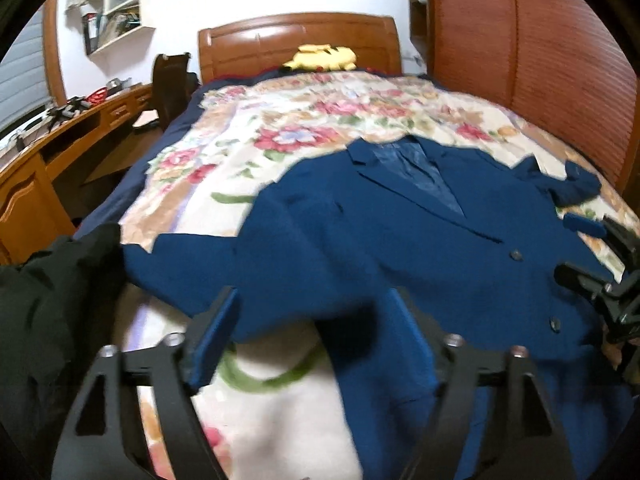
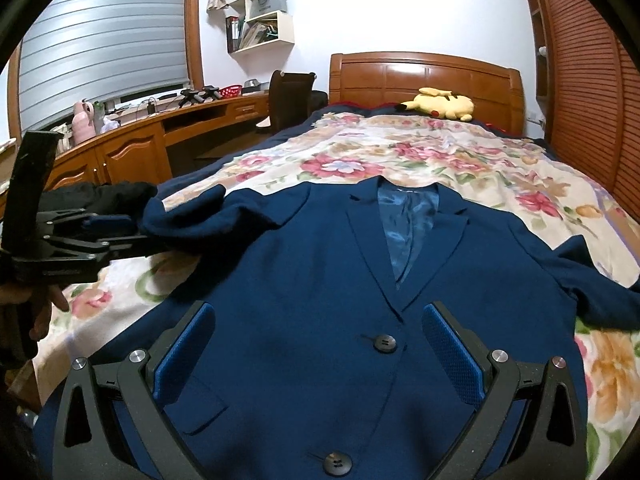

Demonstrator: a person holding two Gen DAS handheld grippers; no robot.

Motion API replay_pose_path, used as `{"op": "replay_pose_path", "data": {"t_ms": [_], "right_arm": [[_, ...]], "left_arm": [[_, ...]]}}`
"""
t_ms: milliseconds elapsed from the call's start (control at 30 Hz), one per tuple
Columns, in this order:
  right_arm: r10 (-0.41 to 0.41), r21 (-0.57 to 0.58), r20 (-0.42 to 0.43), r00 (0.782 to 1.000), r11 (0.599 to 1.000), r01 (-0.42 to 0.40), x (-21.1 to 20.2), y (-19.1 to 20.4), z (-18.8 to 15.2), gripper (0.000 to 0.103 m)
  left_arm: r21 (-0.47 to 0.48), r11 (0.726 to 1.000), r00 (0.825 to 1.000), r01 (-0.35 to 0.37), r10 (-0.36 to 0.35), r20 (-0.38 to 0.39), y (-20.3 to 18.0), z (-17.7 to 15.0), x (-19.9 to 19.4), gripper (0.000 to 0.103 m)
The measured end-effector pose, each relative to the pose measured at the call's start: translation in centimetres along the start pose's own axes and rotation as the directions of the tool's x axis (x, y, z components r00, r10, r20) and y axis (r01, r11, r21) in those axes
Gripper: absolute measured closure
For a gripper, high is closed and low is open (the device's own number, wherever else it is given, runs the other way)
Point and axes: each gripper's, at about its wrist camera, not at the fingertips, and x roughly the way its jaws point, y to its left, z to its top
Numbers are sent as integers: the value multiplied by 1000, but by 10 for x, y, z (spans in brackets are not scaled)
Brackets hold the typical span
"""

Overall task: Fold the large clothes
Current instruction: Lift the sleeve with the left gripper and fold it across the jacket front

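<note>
Left tongs (image 1: 308, 344) were released, nothing between the pads, hovering at the jacket's (image 2: 320, 320) hem edge. Right tongs (image 2: 320, 360) also spread wide above its buttoned front, gripping nothing. Jacket lay face-up on the floral bedspread (image 2: 440, 152). Risk I judged: left sleeve (image 2: 208, 216) sat bunched; folding over it would trap creases or skew the fold.

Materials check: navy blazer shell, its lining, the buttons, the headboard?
Navy blazer shell: matte woven suiting, likely wool or polyester blend; fine grain, no sheen. Blue lining: glossy, satin-like, bright rippled highlights. Dark round buttons: four-hole, probably plastic, dull gloss. Brown panelled headboard: varnished wood, visible grain and reflections.
</note>
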Motion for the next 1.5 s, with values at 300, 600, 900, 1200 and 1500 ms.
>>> {"op": "replay_pose_path", "data": {"t_ms": [300,600,900,1200,1500], "right_arm": [[4,-29,-6,1000,1000,-4,6,3,2,0],[20,-48,-20,1000,999,-21,9,2,2,0],[23,-52,-29,999,998,-24,10,1,3,0],[36,-72,-43,998,997,-39,10,3,2,0],[69,-93,-69,995,993,-75,11,2,4,0]], "left_arm": [[-109,990,996,-92,92,-11,45,0,17,23],[-175,970,973,-169,135,-188,84,-27,71,23],[-266,949,957,-168,92,-275,98,-31,102,23],[-336,926,954,-171,71,-292,105,-28,118,41],[-226,962,959,-154,90,-270,68,-7,102,98]]}}
